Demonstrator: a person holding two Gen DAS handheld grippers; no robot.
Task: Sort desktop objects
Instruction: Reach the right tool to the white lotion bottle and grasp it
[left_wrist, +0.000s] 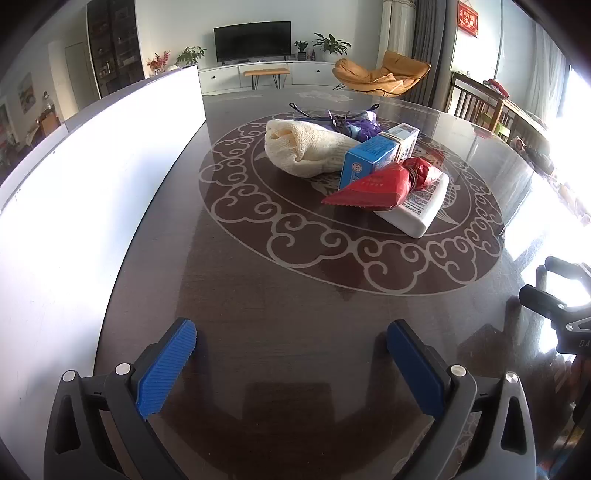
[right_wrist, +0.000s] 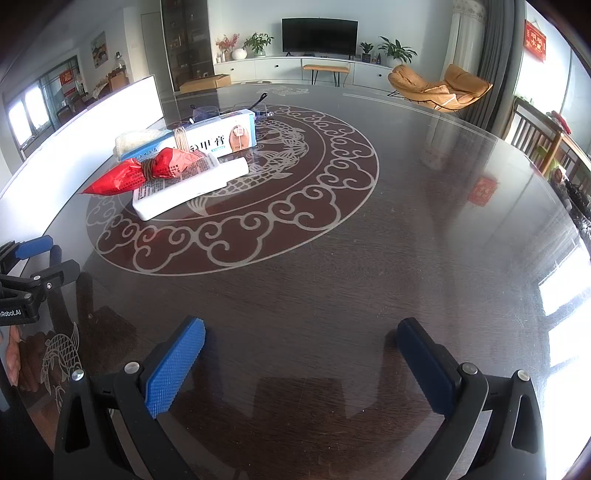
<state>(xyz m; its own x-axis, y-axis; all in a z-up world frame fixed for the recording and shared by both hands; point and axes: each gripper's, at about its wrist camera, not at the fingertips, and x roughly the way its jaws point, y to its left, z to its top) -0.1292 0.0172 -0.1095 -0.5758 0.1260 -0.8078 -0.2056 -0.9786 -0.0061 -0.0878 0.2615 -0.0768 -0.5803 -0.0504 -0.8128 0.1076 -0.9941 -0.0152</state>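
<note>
Between left gripper (left_wrist: 291, 354) and pile (left_wrist: 354, 166), bare table (left_wrist: 295, 295)

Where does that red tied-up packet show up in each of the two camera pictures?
Left wrist view: the red packet is right of centre, in the upper half, resting on the white flat pack.
Right wrist view: the red packet is upper left, atop the same white flat pack.
Shared landmark: the blue-and-white box just behind it.

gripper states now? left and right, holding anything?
Left gripper: open, holding nothing, over bare table.
Right gripper: open, holding nothing, short of the pile.
</note>
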